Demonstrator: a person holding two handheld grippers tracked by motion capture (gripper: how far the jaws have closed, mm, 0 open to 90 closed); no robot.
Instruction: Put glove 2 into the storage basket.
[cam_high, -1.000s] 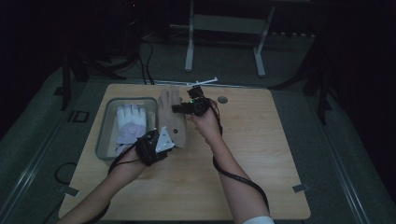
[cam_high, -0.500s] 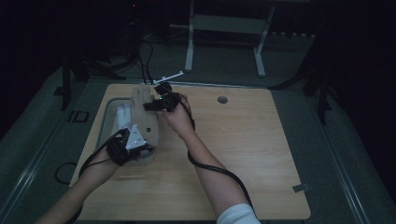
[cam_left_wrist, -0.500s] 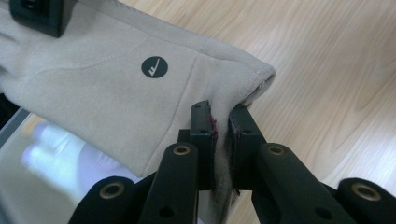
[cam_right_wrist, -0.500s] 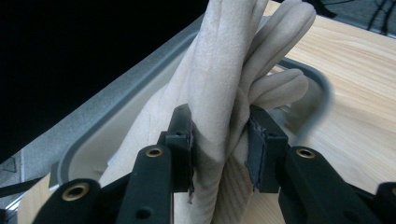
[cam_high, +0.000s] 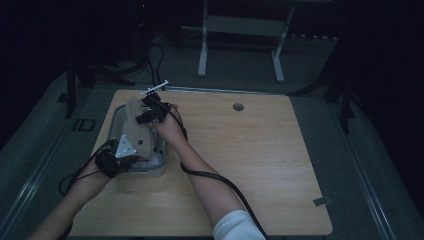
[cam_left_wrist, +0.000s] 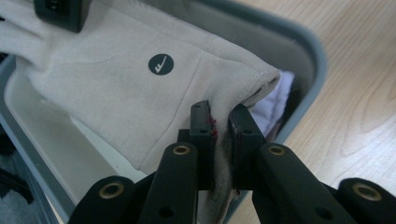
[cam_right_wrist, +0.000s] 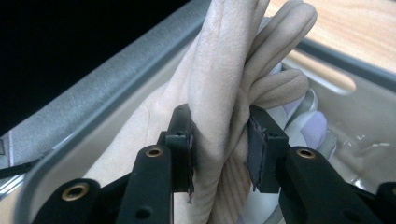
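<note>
Where dark floor surrounds, wooden table (cam_high: 260, 165).

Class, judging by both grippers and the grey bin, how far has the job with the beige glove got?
Done: another pale glove already lies in the grey bin. In hand: the left gripper pinches the beige glove at its cuff, the right gripper at its fingers, above the bin. Left: lowering and releasing it.
</note>
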